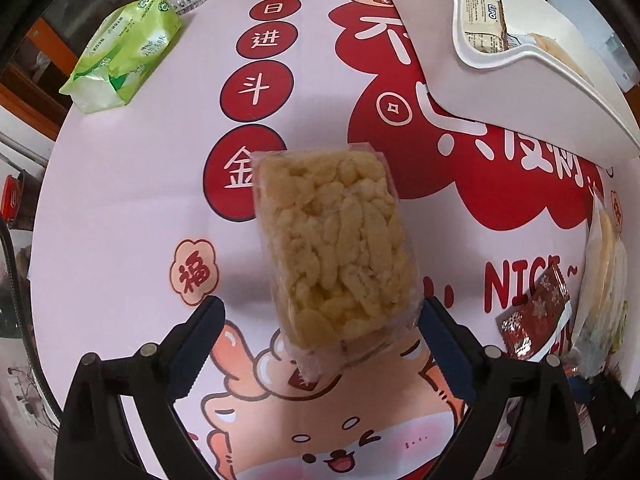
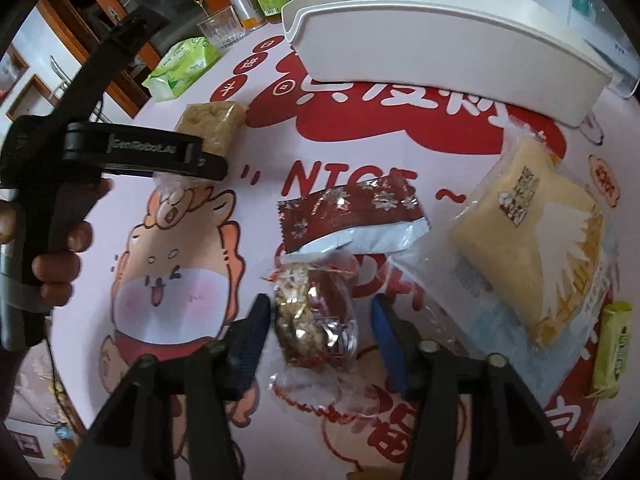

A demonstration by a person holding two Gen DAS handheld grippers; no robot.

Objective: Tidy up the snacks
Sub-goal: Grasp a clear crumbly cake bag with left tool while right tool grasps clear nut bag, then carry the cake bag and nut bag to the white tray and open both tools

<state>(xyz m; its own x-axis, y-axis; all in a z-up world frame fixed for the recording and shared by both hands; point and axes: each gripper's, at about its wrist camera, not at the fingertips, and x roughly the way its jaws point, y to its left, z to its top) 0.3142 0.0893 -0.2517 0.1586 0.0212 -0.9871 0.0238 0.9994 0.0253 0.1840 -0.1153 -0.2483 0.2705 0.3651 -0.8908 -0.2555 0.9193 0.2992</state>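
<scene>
The jaws of the left gripper [image 1: 320, 340] stood wide around the near end of a clear-wrapped yellow puffed-rice bar [image 1: 334, 248], its long axis running away from them toward the worktop's far edge, where the white plastic bin [image 1: 520, 120] sat. The right gripper [image 2: 320, 320], also wide, straddled a clear-wrapped nut candy [image 2: 312, 316].

Both wrist cameras look steeply down, close over the printed tablecloth [image 1: 132, 184], sharing the white tray [image 2: 440, 52].

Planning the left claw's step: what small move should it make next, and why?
Probably close the left claw on the puffed rice cake packet: its fingers are open on either side of the packet's near end, which lies on the table outside the white bin.
</scene>
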